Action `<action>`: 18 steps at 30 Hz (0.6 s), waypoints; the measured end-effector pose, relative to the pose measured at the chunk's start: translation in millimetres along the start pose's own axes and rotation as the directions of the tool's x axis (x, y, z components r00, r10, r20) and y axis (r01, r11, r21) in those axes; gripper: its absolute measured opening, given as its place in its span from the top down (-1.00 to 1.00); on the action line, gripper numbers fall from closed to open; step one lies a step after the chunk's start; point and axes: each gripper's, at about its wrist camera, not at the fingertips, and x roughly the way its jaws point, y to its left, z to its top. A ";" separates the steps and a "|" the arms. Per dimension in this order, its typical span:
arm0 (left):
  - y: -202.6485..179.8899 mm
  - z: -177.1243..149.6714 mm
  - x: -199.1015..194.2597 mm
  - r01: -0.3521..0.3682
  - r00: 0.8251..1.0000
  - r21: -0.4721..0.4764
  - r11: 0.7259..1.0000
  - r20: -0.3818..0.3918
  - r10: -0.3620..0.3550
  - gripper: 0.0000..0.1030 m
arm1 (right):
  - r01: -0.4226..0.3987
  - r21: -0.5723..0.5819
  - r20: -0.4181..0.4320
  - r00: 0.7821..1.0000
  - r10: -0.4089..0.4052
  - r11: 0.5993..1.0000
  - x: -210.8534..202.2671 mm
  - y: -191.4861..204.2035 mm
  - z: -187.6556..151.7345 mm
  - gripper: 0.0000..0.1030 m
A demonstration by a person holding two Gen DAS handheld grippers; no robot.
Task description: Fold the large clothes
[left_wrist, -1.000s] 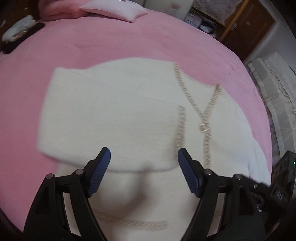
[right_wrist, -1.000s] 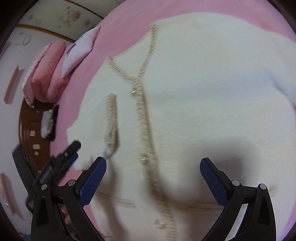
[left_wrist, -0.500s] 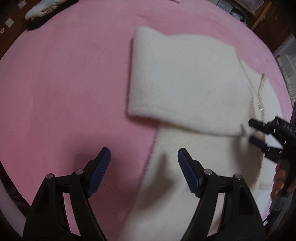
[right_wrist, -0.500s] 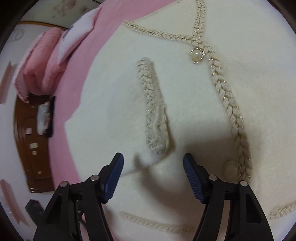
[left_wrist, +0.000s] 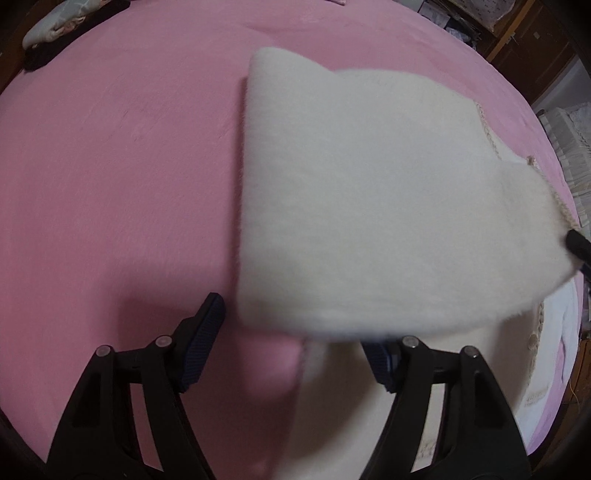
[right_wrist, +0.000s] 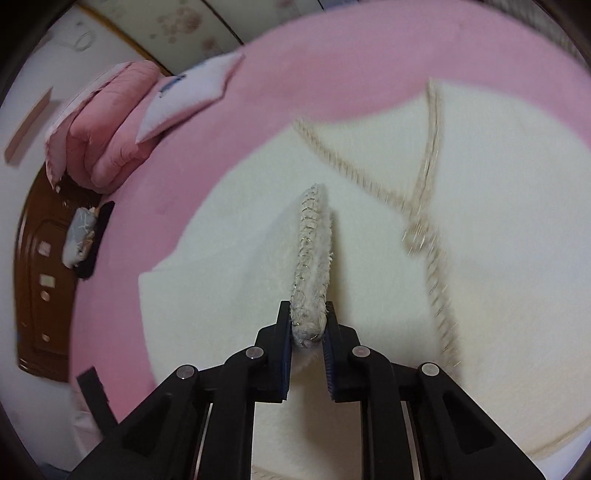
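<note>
A cream fuzzy cardigan [left_wrist: 369, 206] with braided trim lies on the pink bed [left_wrist: 110, 166]. Its sleeve is folded across the body. My left gripper [left_wrist: 291, 332] is open, low over the cardigan's left edge, one finger over pink bedding and the other partly hidden under the raised sleeve. My right gripper [right_wrist: 308, 328] is shut on the sleeve's braided cuff [right_wrist: 310, 251] and holds it slightly lifted off the cardigan [right_wrist: 480, 221]. The right gripper's tip shows at the right edge of the left wrist view [left_wrist: 578, 242].
A folded pink quilt [right_wrist: 99, 136] and a white pillow [right_wrist: 184, 99] lie at the bed's head. A brown wooden headboard [right_wrist: 40, 288] and small items [right_wrist: 79, 236] are at the left. Wooden furniture [left_wrist: 524, 33] stands beyond the bed.
My right gripper closed on the braided cuff and lifted it. My left gripper moved in closer to the cardigan's left edge, and the sleeve now rises over its right finger.
</note>
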 end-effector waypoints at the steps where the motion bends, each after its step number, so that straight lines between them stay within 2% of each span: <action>1: 1.2 1.1 -1.1 0.002 1.000 0.005 1.000 0.001 -0.002 -0.21 | 0.023 -0.024 0.035 0.999 -0.022 0.999 -5.9 2.6 0.5 0.72; 5: 4.0 5.9 3.1 0.025 1.000 0.033 0.999 -0.005 -0.024 0.09 | 0.088 0.005 0.104 0.991 -0.088 0.996 -29.2 -13.6 4.5 0.72; 9: 10.3 1.1 0.9 0.057 0.998 0.068 0.996 -0.008 -0.057 0.46 | 0.168 0.088 0.164 0.970 -0.181 0.982 -60.4 -54.0 6.0 0.72; 11: 11.6 -2.7 1.3 0.057 0.998 0.090 0.994 -0.011 -0.056 0.60 | 0.204 0.117 0.162 0.962 -0.221 0.972 -69.4 -77.8 10.2 0.72; 13: 6.6 -3.1 2.4 0.045 0.999 0.109 0.993 -0.006 -0.044 0.77 | 0.205 0.155 0.134 0.965 -0.226 0.966 -66.7 -98.1 12.9 0.72; 18: 14.4 3.5 17.0 0.053 0.999 0.037 0.998 -0.012 -0.053 0.86 | 0.259 0.134 0.093 0.958 -0.273 0.957 -47.4 -141.2 10.6 0.73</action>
